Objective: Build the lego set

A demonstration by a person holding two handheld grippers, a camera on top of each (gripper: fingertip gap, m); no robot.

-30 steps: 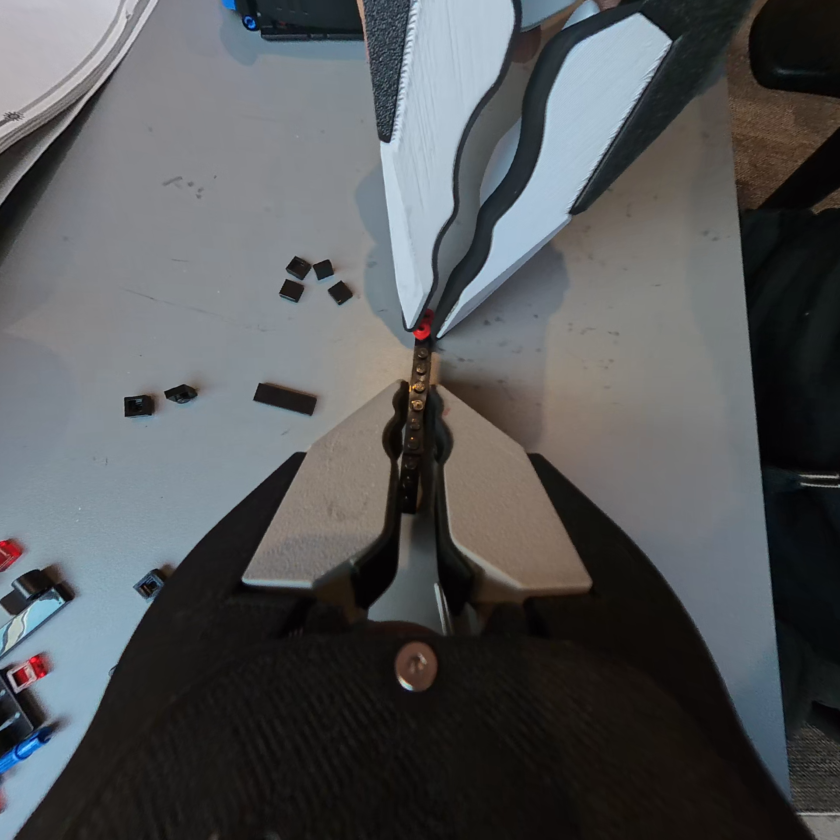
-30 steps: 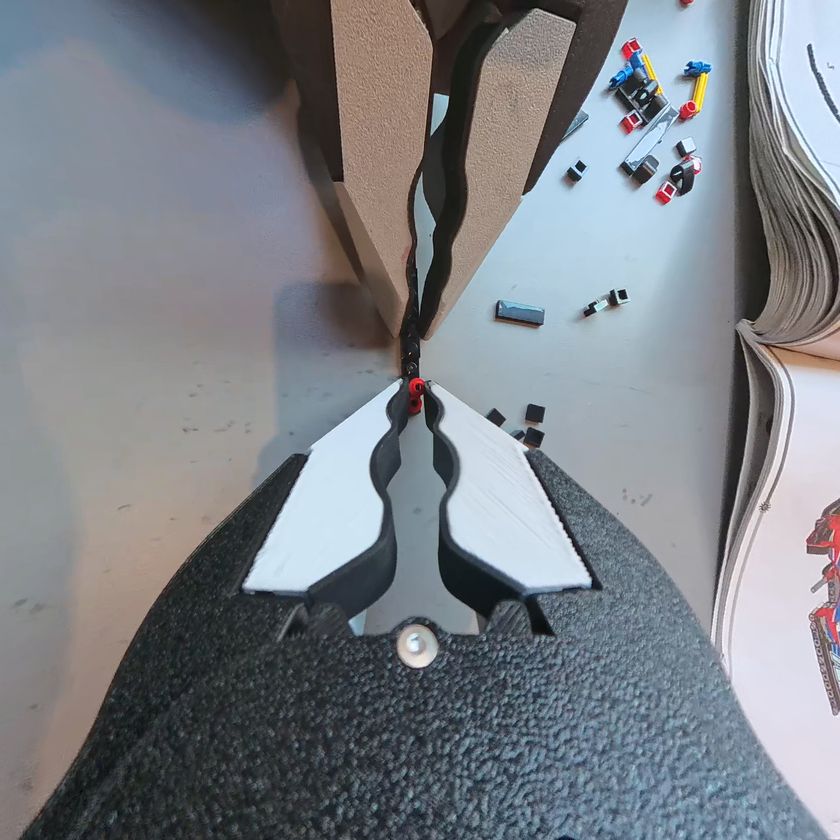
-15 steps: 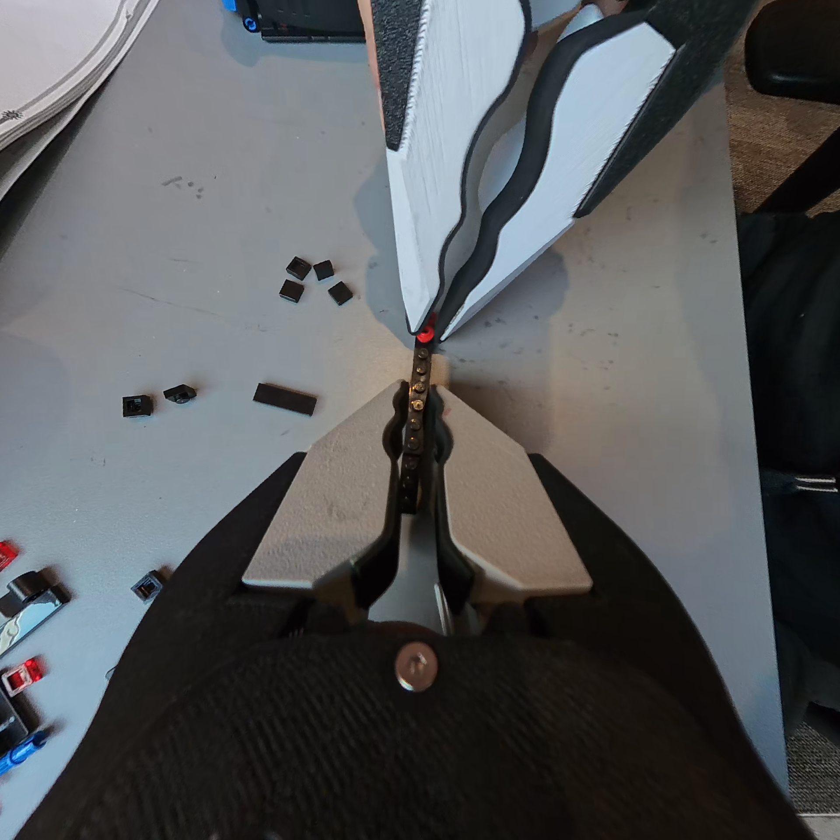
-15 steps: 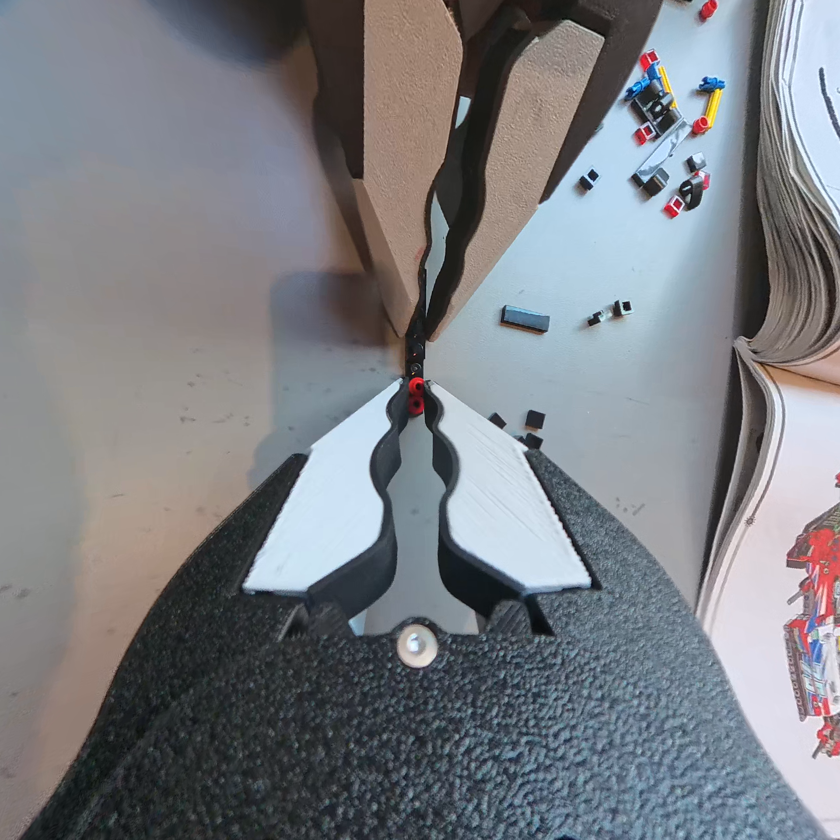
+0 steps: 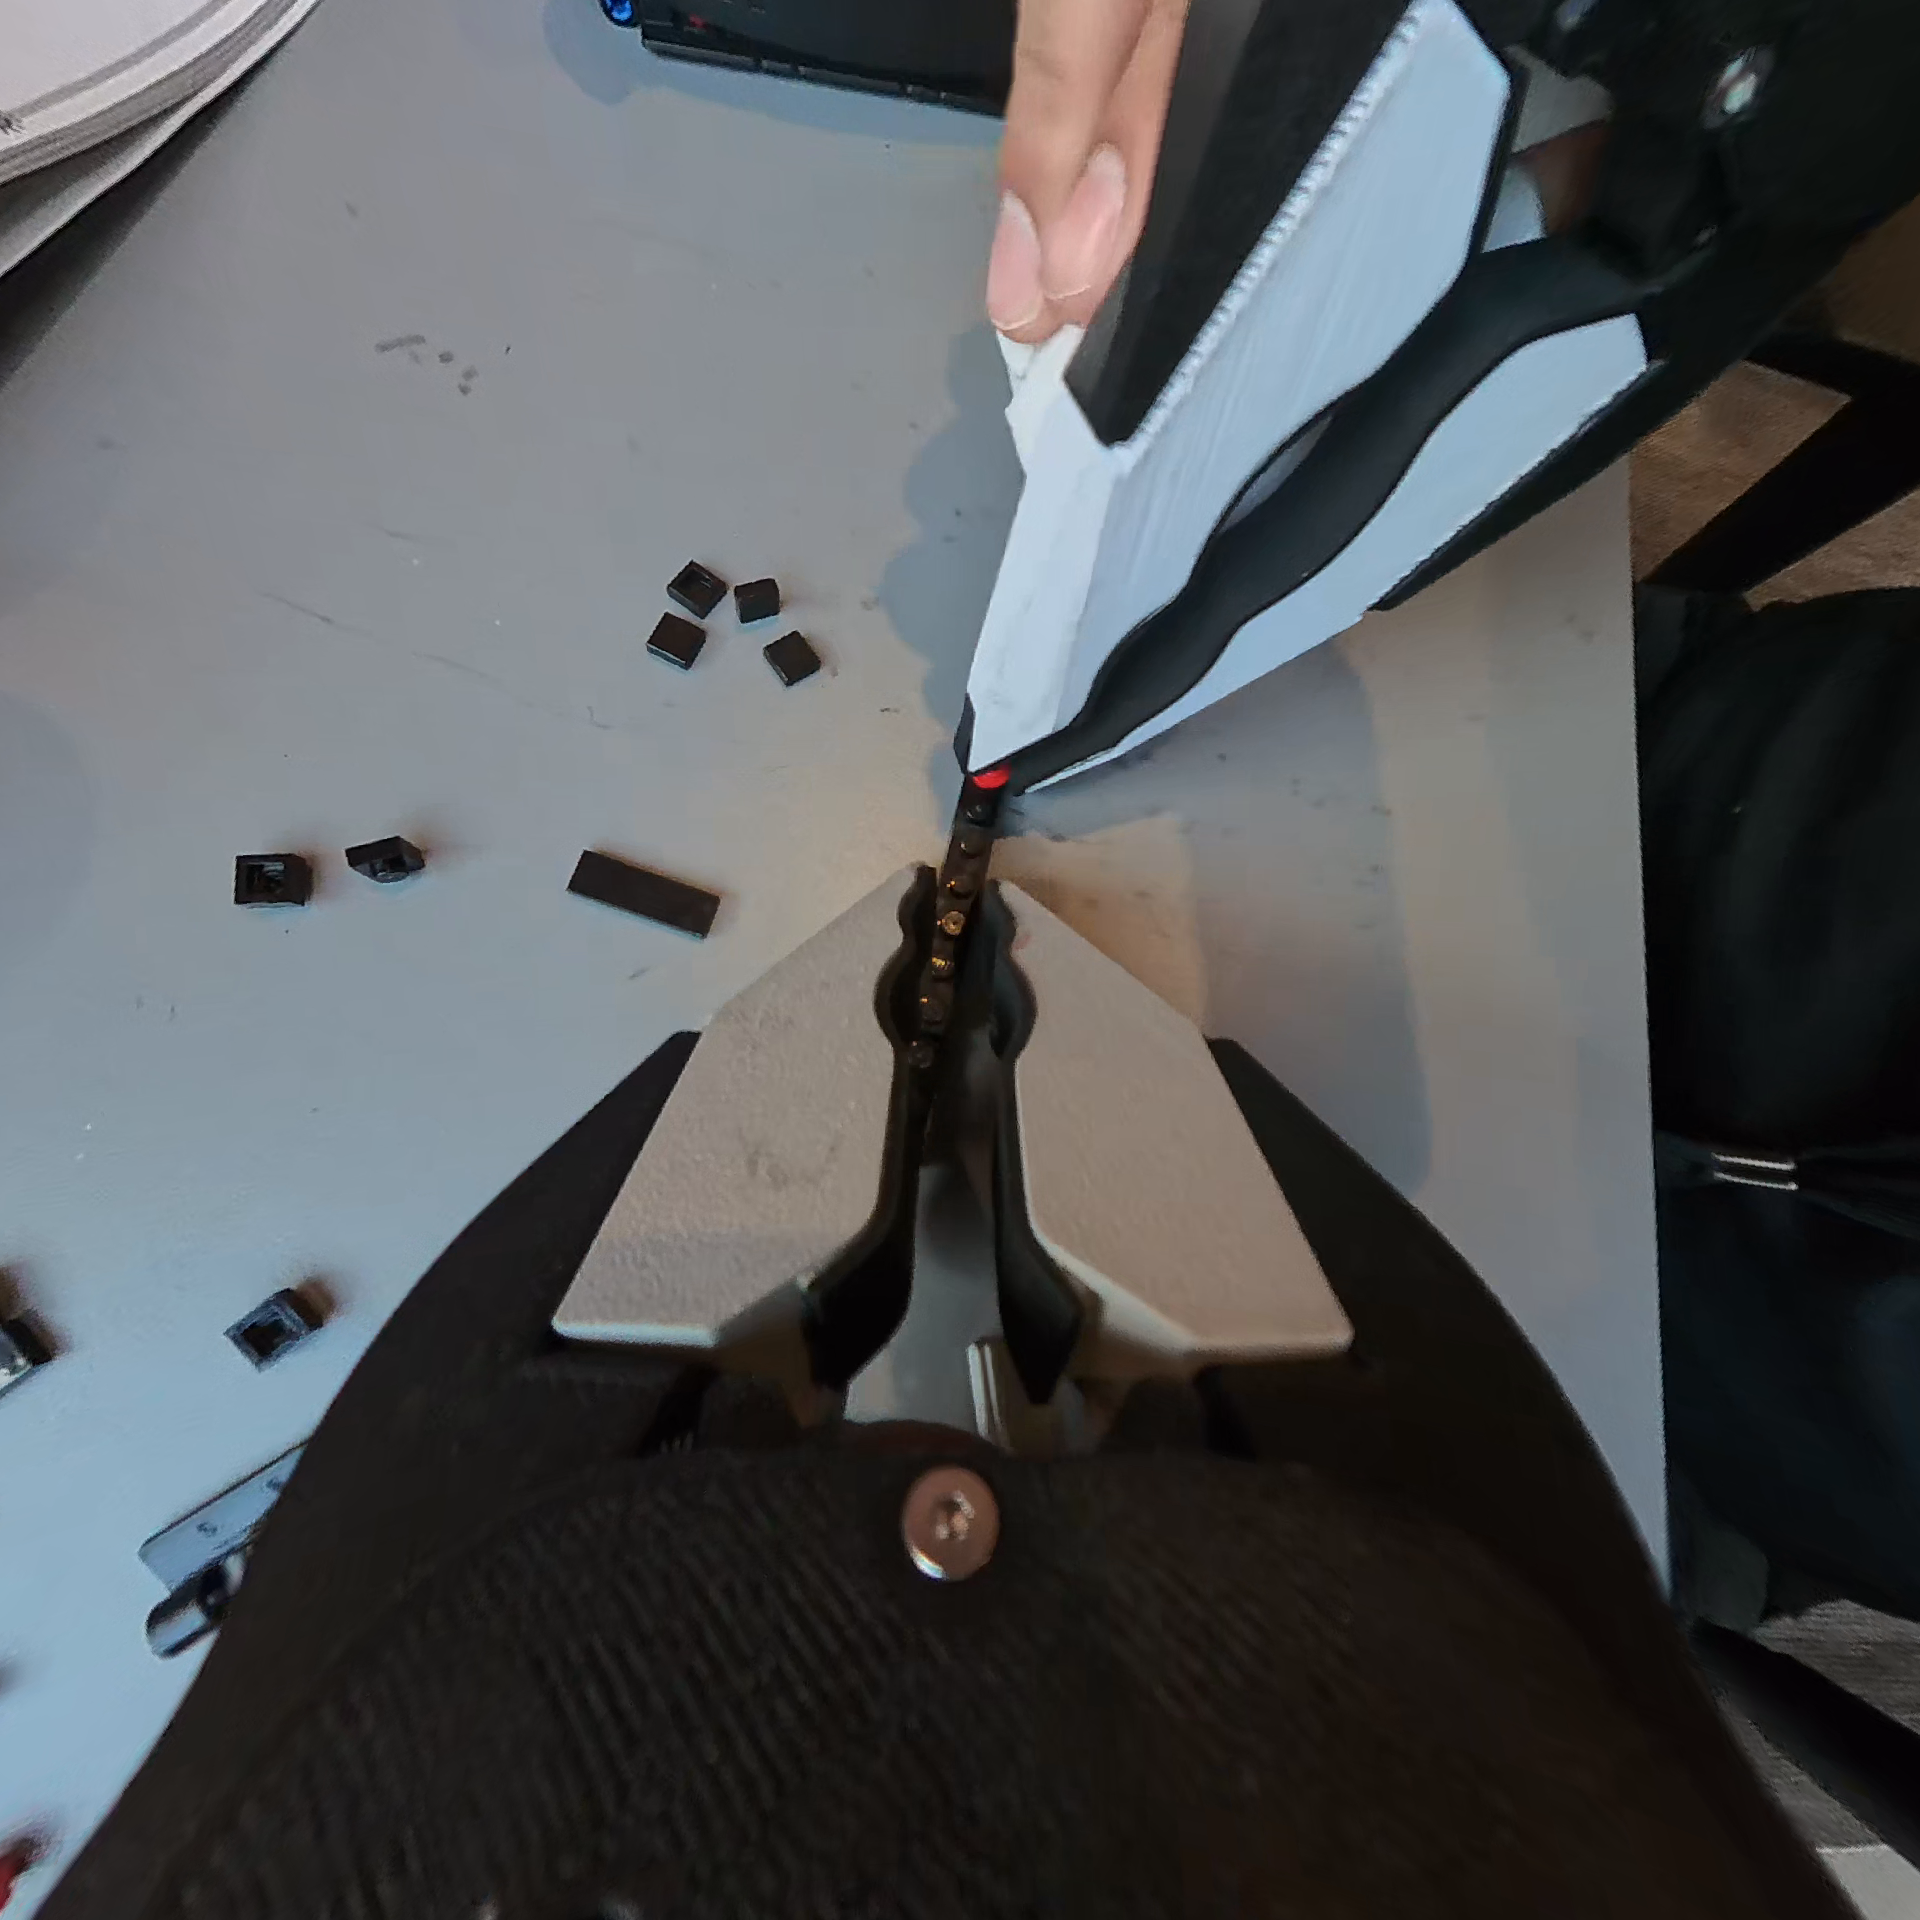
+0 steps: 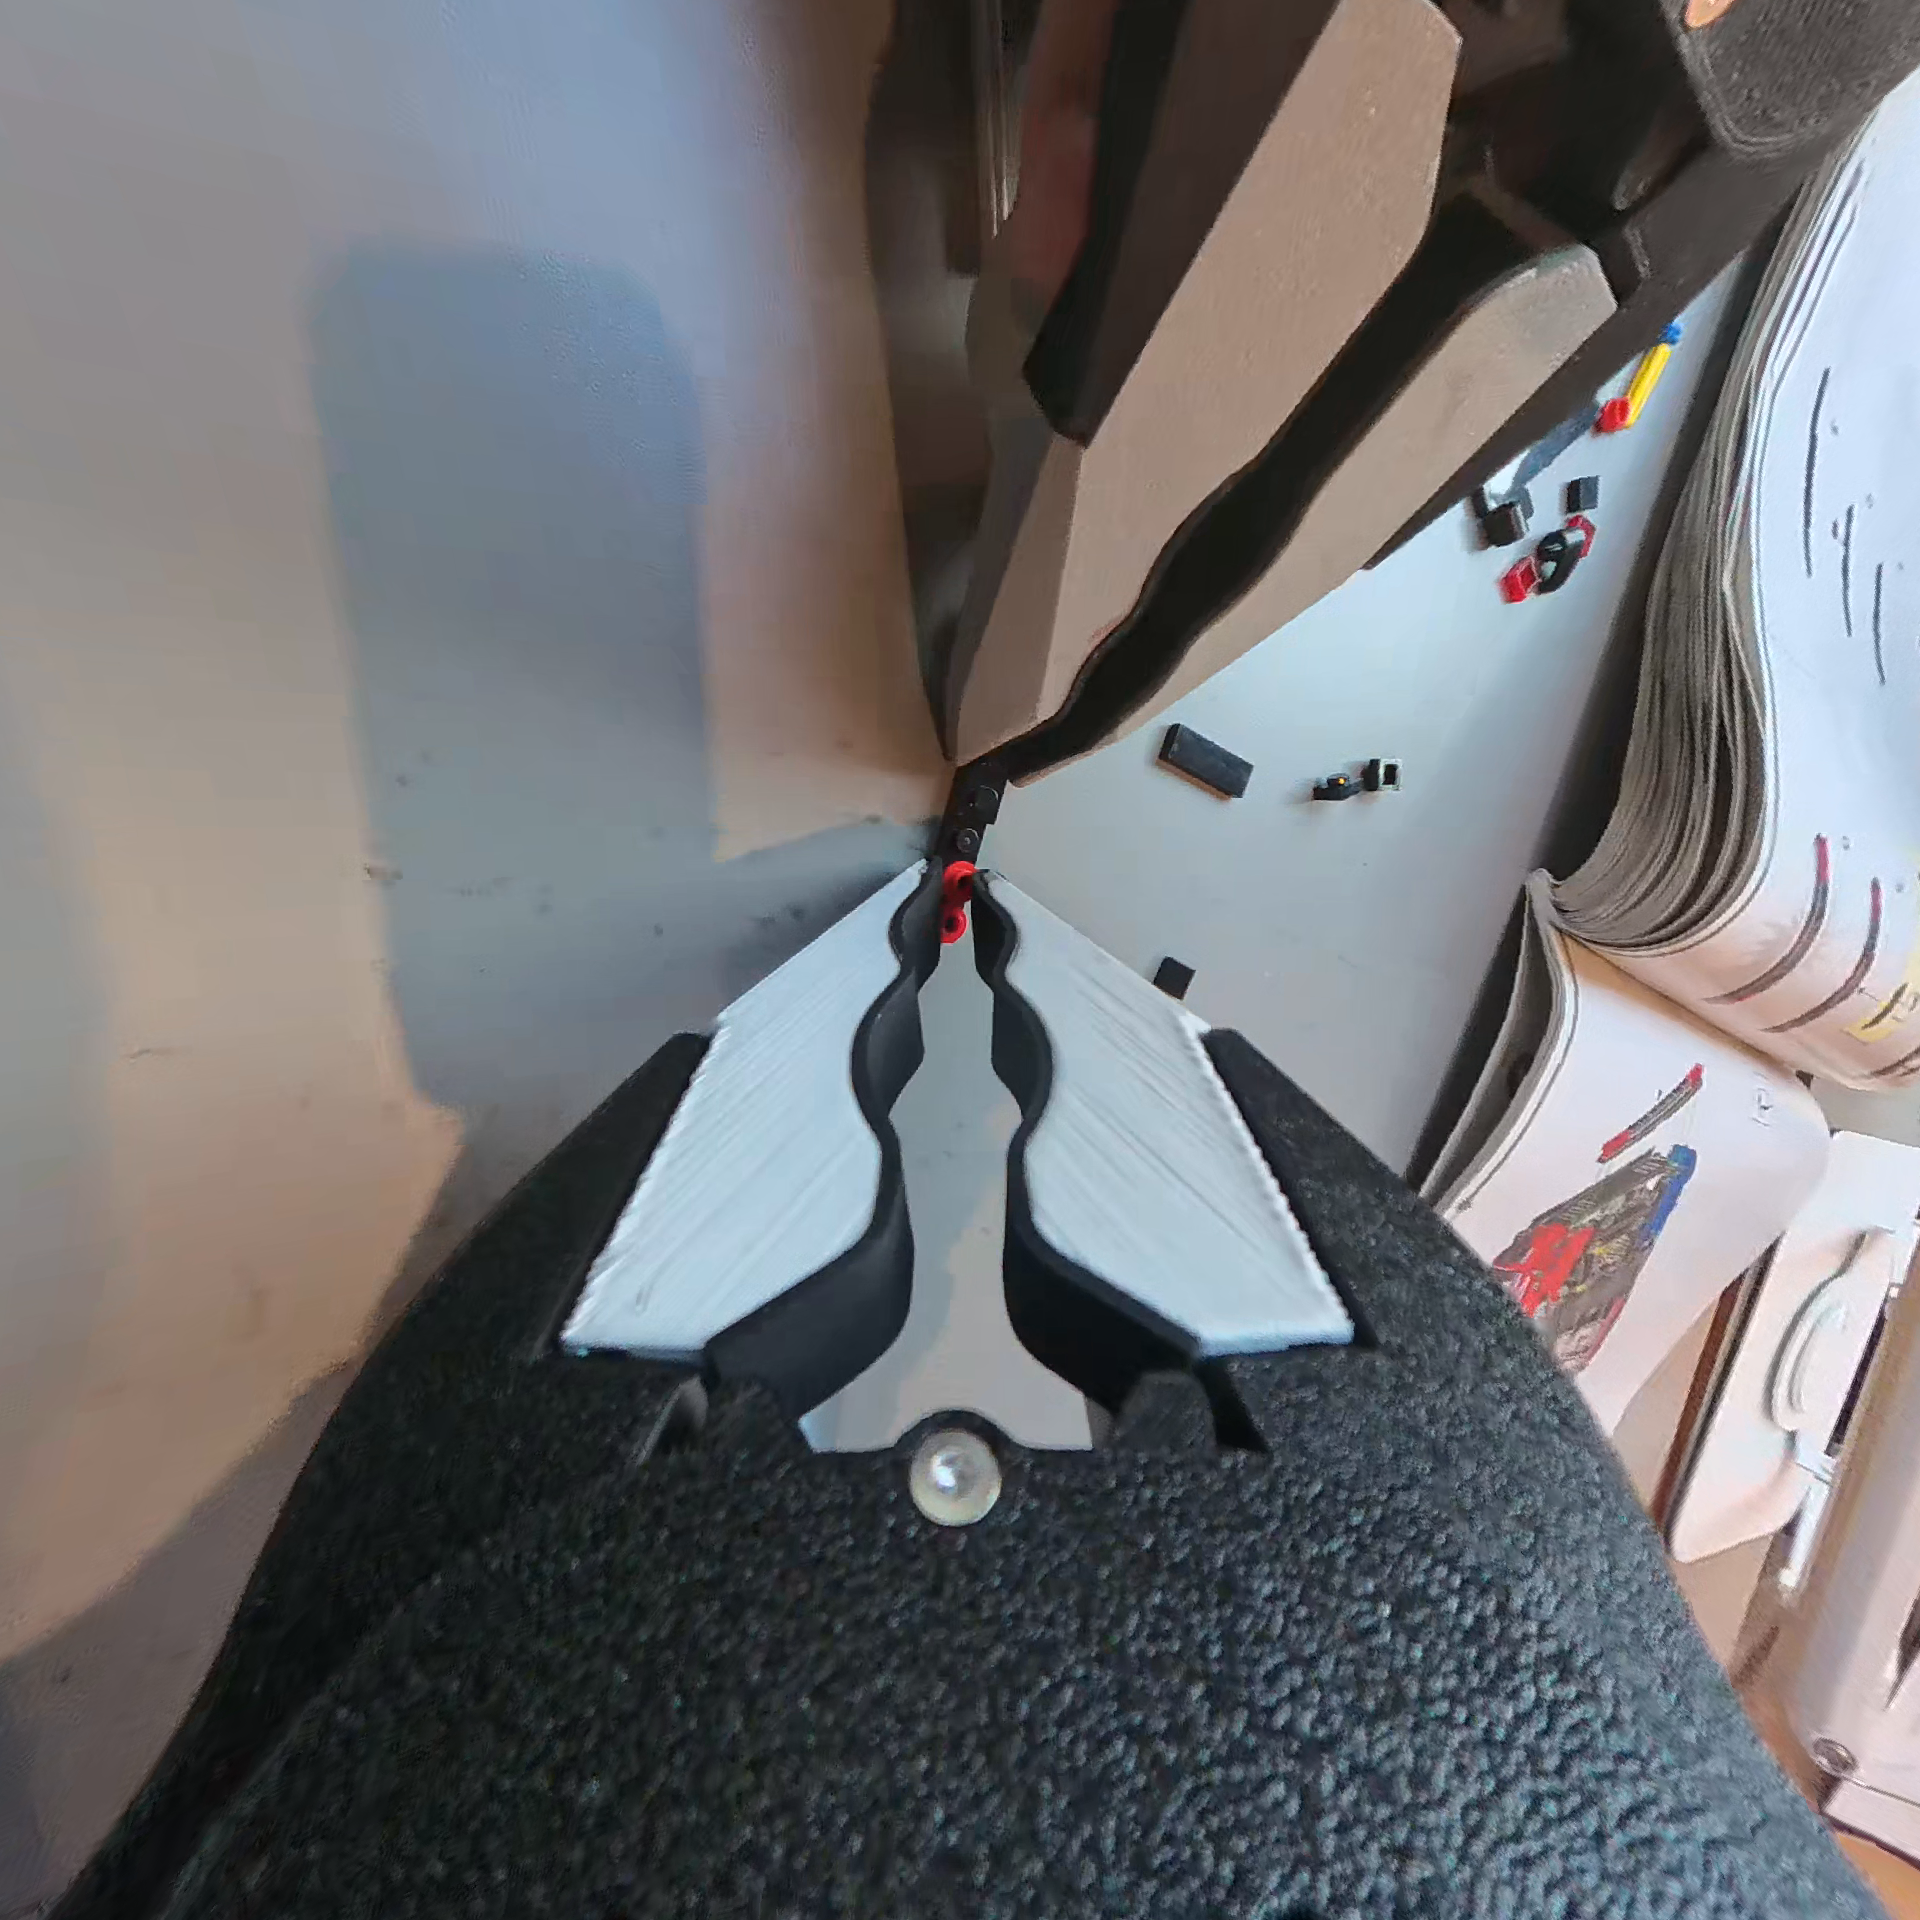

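My left gripper (image 5: 954, 896), with grey fingers, is shut on a long thin black studded strip (image 5: 948, 935) that sticks out past its tips. My right gripper (image 6: 954, 891), with white fingers, is shut on a small red piece (image 6: 954, 902) and presses it against the strip's far end (image 6: 975, 798). The two grippers meet tip to tip just above the grey table (image 5: 416, 416). In the left wrist view the right gripper (image 5: 992, 767) comes in from the upper right with the red piece (image 5: 989, 777) at its tips, and a hand (image 5: 1070, 156) grips it.
Several small black tiles (image 5: 727, 623) and a flat black plate (image 5: 642, 891) lie left of the grippers. More small black pieces (image 5: 272, 881) lie farther left. Red, blue and yellow parts (image 6: 1548, 540) and instruction booklets (image 6: 1766, 727) lie at the table's side. The tips of both grippers are at nearly the same place. The flat black plate (image 5: 642, 891) lies around 5 cm away from my left fingertips. The right camera catches it too, in the right wrist view (image 6: 1209, 763).
The right gripper has tilted over towards the right, and the hand on it has come into view. The red piece stays at the strip's end. The left gripper holds still.
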